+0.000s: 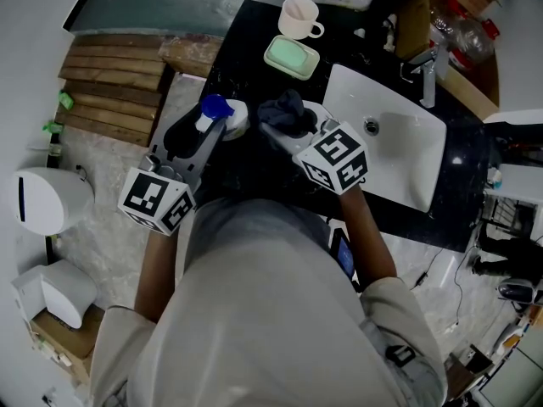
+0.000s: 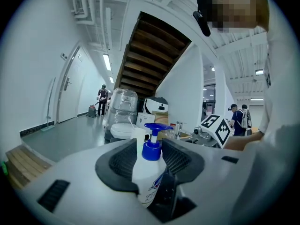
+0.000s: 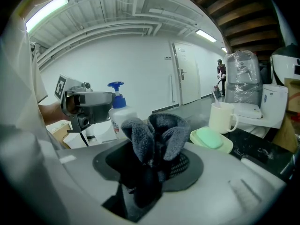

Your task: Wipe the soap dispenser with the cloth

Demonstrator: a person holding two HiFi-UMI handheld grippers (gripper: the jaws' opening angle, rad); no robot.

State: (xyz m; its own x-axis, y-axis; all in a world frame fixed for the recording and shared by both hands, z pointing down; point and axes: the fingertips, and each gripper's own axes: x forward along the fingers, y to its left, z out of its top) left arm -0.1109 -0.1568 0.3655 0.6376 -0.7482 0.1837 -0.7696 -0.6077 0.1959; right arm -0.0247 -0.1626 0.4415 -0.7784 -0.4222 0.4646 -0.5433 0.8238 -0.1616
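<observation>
The soap dispenser [image 1: 222,114], a white bottle with a blue pump head, sits upright between the pads of my left gripper [image 1: 214,128], which is shut on its body. In the left gripper view the soap dispenser [image 2: 149,175] fills the gap of the left gripper [image 2: 152,165]. My right gripper [image 1: 287,131] is shut on a bunched dark grey cloth [image 1: 286,111], held just to the right of the bottle; whether they touch I cannot tell. From the right gripper view the cloth [image 3: 157,137] bulges out of the right gripper [image 3: 152,165], with the soap dispenser [image 3: 119,116] close behind on the left.
Both grippers hover over a black countertop [image 1: 246,41]. Behind them are a green soap in its dish [image 1: 291,56] and a cream mug [image 1: 299,15]. A white sink [image 1: 407,164] with a faucet [image 1: 427,70] lies to the right. A wooden pallet [image 1: 110,83] is on the floor at left.
</observation>
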